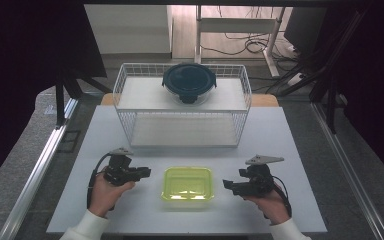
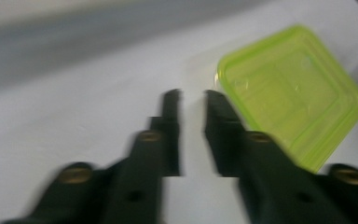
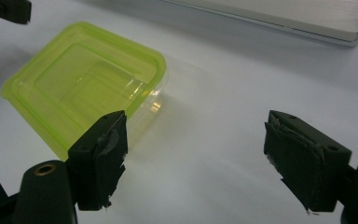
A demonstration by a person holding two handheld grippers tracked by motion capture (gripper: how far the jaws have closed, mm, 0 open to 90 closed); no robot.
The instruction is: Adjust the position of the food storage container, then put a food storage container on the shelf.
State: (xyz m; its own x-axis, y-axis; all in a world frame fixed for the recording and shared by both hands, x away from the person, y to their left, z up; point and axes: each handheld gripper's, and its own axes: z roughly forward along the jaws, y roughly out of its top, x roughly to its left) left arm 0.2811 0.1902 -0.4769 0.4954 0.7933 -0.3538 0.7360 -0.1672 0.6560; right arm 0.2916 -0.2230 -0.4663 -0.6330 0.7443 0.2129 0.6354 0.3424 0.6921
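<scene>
Near the table's front edge, at six o'clock, the green container [image 1: 187, 183] lies untouched between the left gripper [image 1: 145, 173], jaws narrowly parted and empty, at nine and the right gripper [image 1: 228, 184], jaws wide and empty, at three. It looks like the approach step; the next move calls for closing in on its rim. Bare tabletop [image 1: 280, 135] leaves room on both sides, with the wire basket [image 1: 182, 127] and its dark lidded bowl [image 1: 189, 81] well apart at twelve.

A white wire rack [image 1: 182, 107] is seen standing at the far side of the white surface [image 1: 280, 145], with a dark round lidded bowl [image 1: 189, 81] set on its upper shelf.
</scene>
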